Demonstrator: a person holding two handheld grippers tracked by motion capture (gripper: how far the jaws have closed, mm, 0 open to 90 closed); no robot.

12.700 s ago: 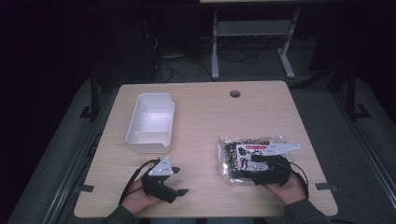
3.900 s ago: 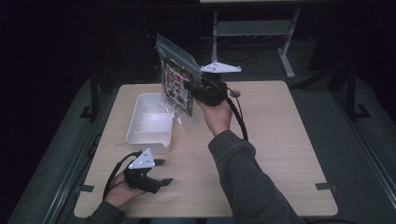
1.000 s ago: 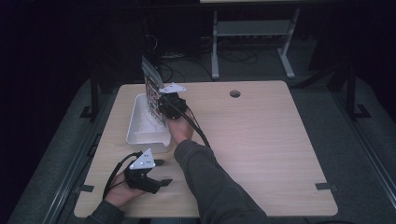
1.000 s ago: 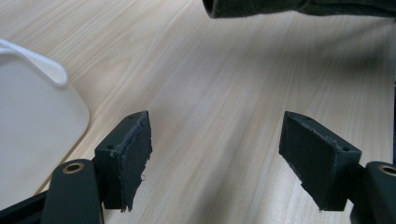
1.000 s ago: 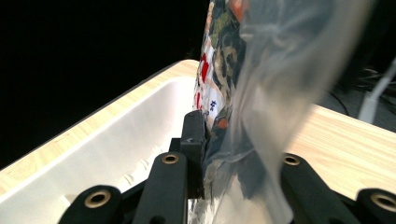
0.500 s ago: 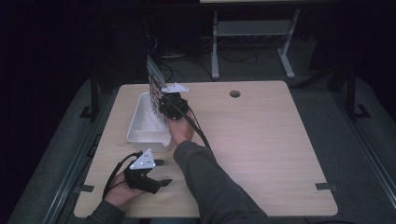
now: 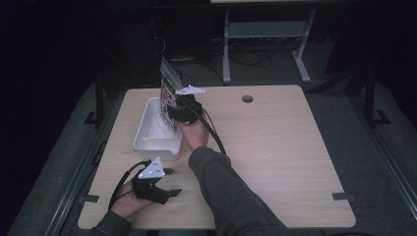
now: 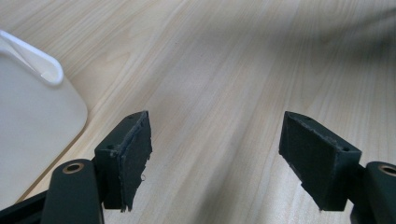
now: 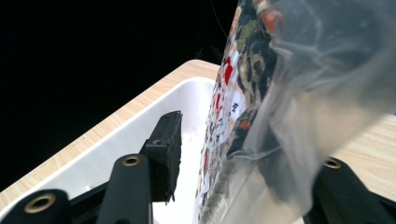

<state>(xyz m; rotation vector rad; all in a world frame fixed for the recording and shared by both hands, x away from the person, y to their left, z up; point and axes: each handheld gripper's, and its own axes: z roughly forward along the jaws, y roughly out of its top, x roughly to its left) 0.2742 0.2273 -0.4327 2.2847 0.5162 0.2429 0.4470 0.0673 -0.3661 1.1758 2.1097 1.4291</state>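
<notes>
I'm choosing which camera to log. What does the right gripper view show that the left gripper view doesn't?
Right gripper view alone: the clear printed bag standing upright between that gripper's fingers, above the tray's inside. Left gripper view alone: wide-apart fingers with nothing between them. Shared: the white tray and wooden table.

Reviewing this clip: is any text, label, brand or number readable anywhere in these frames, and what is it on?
None can be read for certain.
Printed packet in the right gripper, over the white bin: small dark characters on white patches, too blurred to read.
Same packet in the high view: print too small to read.
Left gripper, bin and table: no markings visible.
</notes>
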